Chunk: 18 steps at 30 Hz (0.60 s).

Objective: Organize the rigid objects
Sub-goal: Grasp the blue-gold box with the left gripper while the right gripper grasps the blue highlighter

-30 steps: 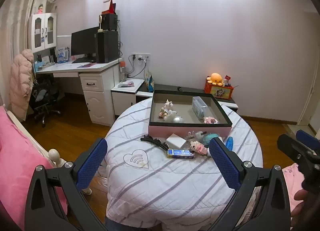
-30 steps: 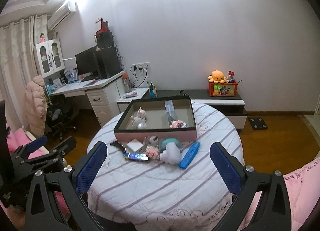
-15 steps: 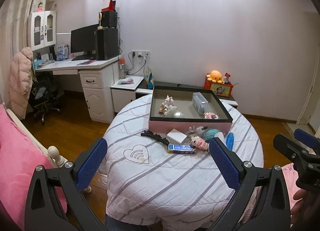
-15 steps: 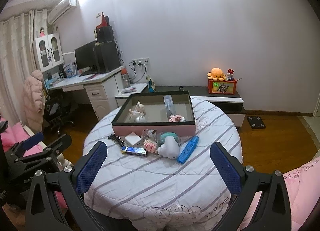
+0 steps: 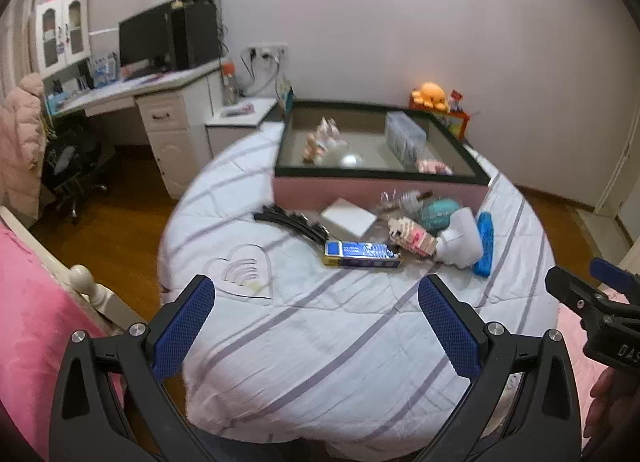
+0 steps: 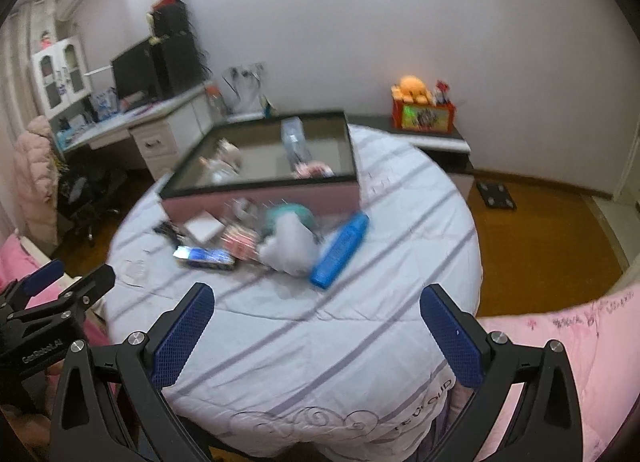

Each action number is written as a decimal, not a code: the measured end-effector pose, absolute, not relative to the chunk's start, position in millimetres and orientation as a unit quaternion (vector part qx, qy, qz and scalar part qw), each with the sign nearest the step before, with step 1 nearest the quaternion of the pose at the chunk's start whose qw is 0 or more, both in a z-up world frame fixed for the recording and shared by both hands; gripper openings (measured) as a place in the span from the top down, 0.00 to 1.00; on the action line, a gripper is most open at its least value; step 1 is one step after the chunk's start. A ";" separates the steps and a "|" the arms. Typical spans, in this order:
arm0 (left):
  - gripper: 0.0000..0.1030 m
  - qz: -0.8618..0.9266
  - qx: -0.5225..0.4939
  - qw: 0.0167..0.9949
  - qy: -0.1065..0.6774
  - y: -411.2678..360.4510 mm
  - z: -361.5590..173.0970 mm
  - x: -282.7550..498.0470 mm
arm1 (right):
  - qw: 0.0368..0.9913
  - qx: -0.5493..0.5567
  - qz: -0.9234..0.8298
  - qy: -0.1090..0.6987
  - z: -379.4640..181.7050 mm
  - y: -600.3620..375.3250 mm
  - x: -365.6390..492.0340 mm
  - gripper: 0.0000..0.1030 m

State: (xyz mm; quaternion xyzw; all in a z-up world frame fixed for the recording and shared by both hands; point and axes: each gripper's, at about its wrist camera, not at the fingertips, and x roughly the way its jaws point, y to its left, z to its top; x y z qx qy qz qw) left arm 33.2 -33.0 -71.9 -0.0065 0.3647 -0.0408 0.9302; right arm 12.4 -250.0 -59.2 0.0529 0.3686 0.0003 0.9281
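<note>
A pink box with a dark rim stands at the far side of a round table and holds several small items. In front of it lie a black hair clip, a white box, a blue packet, a pink toy, a white and teal gadget and a blue case. My left gripper and right gripper are open and empty, short of the objects.
The round table has a striped white cover. A pink bed lies at the left, pink bedding at the right. A white desk and a low cabinet stand by the wall.
Both grippers have moved forward and down toward the table, so the objects look larger. Both jaws stay open. Nothing on the table has moved.
</note>
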 end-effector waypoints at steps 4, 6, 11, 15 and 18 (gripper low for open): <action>0.00 -0.044 0.003 0.921 0.387 -47.0 -95.4 57.1 | 0.917 0.056 -0.017 0.395 -83.0 -261.4 33.0 0.00; 0.00 -0.046 0.005 0.914 0.403 -54.8 -109.2 71.3 | 0.911 0.059 -0.021 0.408 -95.6 -267.2 45.2 0.00; 0.00 -0.044 -0.003 0.901 0.431 -64.7 -134.9 95.6 | 0.903 0.073 -0.028 0.423 -114.4 -276.1 65.8 0.00; 0.00 -0.044 -0.008 0.896 0.441 -71.4 -145.3 108.1 | 0.901 0.085 -0.031 0.424 -120.1 -283.9 82.0 0.02; 0.00 -0.037 -0.006 0.894 0.447 -78.1 -151.7 116.1 | 0.899 0.086 -0.033 0.428 -125.8 -286.5 96.8 0.03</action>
